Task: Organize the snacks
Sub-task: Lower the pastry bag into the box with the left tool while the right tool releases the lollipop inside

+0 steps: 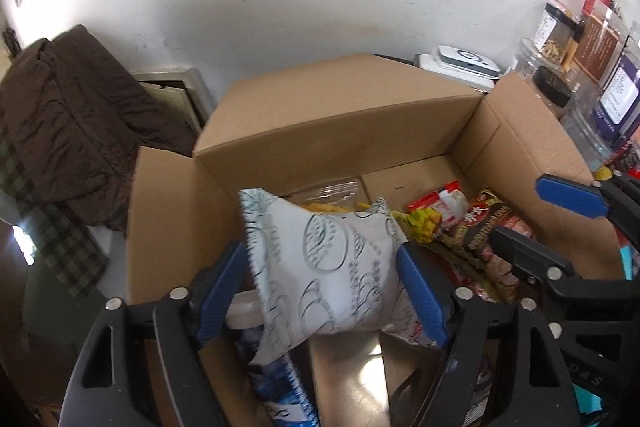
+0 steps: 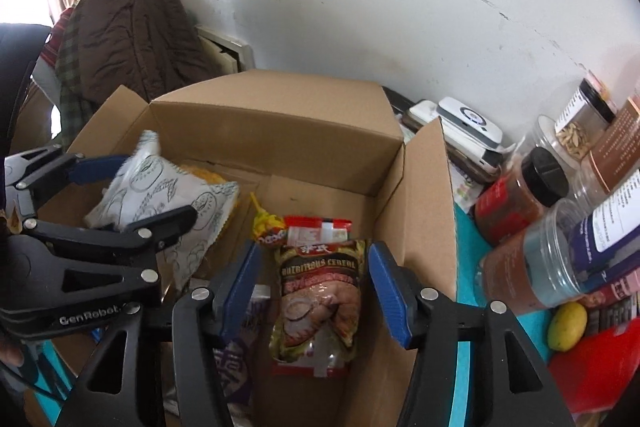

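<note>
An open cardboard box [image 1: 340, 131] [image 2: 280, 131] fills the middle of both views. My left gripper [image 1: 322, 255] [image 2: 158, 187] is over its left half, both blue pads against the sides of a puffy white snack bag [image 1: 332, 267] [image 2: 160, 195] that hangs tilted above other packets. My right gripper [image 2: 313, 249] [image 1: 518, 207] is over the right half, its jaws apart. A brown "Nutritious Cereal" packet [image 2: 320, 299] [image 1: 480, 227] lies on the box floor between its fingers, with a gap on either side. Beyond it lie a red packet [image 2: 320, 227] and a yellow sweet [image 2: 268, 223].
Clear jars [image 2: 520, 203] with black lids crowd the teal table cover [image 2: 466, 247] right of the box, with a lemon [image 2: 566, 325] beside them. A white device [image 2: 468, 119] sits behind the box's right flap. A brown jacket [image 2: 132, 39] hangs at the back left.
</note>
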A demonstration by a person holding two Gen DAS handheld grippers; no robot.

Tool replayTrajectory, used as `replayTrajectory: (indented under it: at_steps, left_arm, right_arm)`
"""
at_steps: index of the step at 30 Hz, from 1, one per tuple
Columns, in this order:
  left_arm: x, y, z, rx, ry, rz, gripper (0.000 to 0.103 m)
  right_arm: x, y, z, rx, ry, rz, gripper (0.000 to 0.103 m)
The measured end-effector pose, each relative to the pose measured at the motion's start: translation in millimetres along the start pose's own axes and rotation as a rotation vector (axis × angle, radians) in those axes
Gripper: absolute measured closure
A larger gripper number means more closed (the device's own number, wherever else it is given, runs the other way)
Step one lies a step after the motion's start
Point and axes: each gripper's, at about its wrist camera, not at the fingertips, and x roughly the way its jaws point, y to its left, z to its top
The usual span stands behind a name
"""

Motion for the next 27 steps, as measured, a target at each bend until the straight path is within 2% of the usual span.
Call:
replayTrajectory:
  at_steps: [3, 10, 27]
  left_arm:
    - [-8, -3, 1, 0.018, -0.017, 0.04, 0.024]
    - [-35, -6, 3, 0.016, -0.073, 0.029, 0.024]
    - [-152, -14, -6, 0.009, -0.278, 0.04, 0.024]
  right_arm:
    - [-3, -1, -2, -0.004, -0.004, -0.014, 0.046]
    - [-25, -4, -1, 0.018, -0.043, -0.026, 0.046]
    - [-136, 1, -10, 0.028, -0.25, -0.075, 0.046]
